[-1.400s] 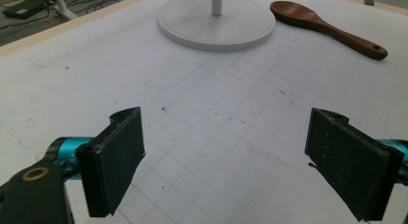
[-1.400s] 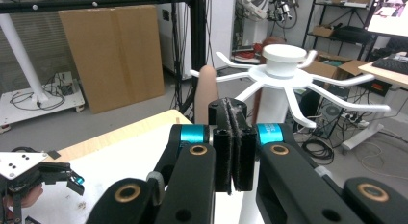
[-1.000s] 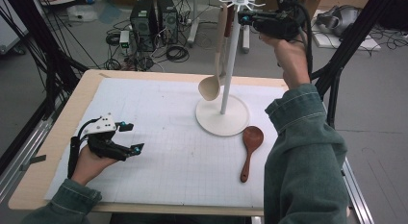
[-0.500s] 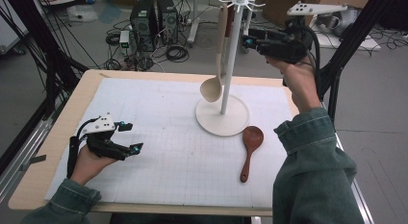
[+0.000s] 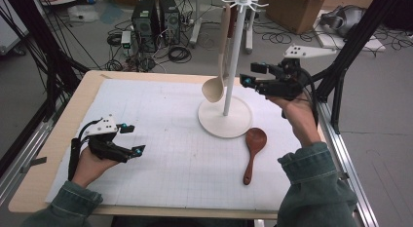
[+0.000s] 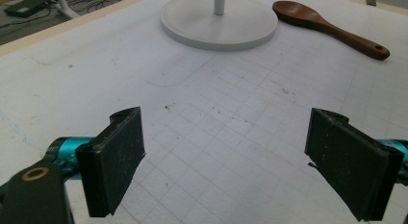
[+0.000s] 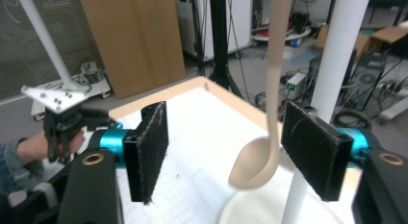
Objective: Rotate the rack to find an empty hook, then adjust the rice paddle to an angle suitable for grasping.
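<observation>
Beige ladle (image 5: 216,81) is hanging from a hook on the white stand (image 5: 233,51), bowl down, beside the pole; that half of the hanging job looks done. Right gripper (image 5: 249,75) is sitting beside the pole, its jaws having just been opening, now spread with nothing pinched. Brown wooden spoon (image 5: 253,151) is lying flat on the white mat (image 5: 160,163), just off the stand's base, apparently the piece left to hang. Left gripper (image 5: 130,139) is resting low on the mat, jaws spread and empty.

Right gripper view is showing the ladle (image 7: 262,137) dangling free between the pads, untouched. Left gripper view is showing the spoon (image 6: 327,27) well ahead, beyond the base.
</observation>
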Demonstrator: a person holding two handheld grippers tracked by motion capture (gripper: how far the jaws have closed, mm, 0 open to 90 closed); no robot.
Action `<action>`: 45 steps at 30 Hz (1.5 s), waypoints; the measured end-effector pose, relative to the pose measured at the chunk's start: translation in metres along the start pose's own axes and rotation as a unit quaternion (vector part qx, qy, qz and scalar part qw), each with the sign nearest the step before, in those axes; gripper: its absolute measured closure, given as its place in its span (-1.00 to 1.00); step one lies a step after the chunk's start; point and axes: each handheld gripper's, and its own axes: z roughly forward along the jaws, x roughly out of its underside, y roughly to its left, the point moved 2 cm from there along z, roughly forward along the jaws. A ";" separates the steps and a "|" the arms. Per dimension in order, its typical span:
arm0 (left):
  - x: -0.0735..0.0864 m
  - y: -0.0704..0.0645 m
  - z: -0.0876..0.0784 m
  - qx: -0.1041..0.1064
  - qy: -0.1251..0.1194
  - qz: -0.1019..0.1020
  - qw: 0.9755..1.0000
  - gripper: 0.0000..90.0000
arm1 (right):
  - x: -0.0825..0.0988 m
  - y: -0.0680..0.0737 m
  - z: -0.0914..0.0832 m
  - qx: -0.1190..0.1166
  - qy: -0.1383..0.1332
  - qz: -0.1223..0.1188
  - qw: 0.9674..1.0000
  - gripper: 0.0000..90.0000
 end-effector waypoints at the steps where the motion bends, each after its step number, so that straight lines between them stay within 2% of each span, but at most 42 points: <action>1: 0.000 0.000 0.000 0.001 0.000 0.000 1.000 -0.69 | 0.005 0.001 0.000 -0.002 0.001 0.003 1.000 -0.30; 6: 0.000 0.002 0.001 0.003 0.002 -0.001 1.000 -0.69 | 0.029 0.002 -0.002 -0.002 0.007 0.014 1.000 -0.34; 15: 0.000 0.001 0.001 -0.002 0.004 0.000 1.000 -0.69 | 0.057 0.009 -0.011 0.005 0.016 0.021 1.000 -0.36; 22: 0.004 -0.003 0.002 -0.007 0.010 -0.006 1.000 -0.71 | 0.085 0.013 -0.020 0.012 0.026 0.025 0.999 -0.38; 27: 0.006 -0.006 0.000 -0.015 0.012 -0.004 1.000 -0.76 | 0.110 0.013 -0.022 0.019 0.034 0.038 0.999 -0.39; 33: 0.013 -0.003 -0.007 -0.030 0.016 -0.012 0.999 -0.82 | 0.133 0.014 -0.021 0.026 0.046 0.043 0.998 -0.42; 45: 0.028 -0.001 -0.008 -0.041 0.022 -0.018 0.999 -0.87 | 0.166 0.018 -0.025 0.045 0.059 0.044 0.996 -0.42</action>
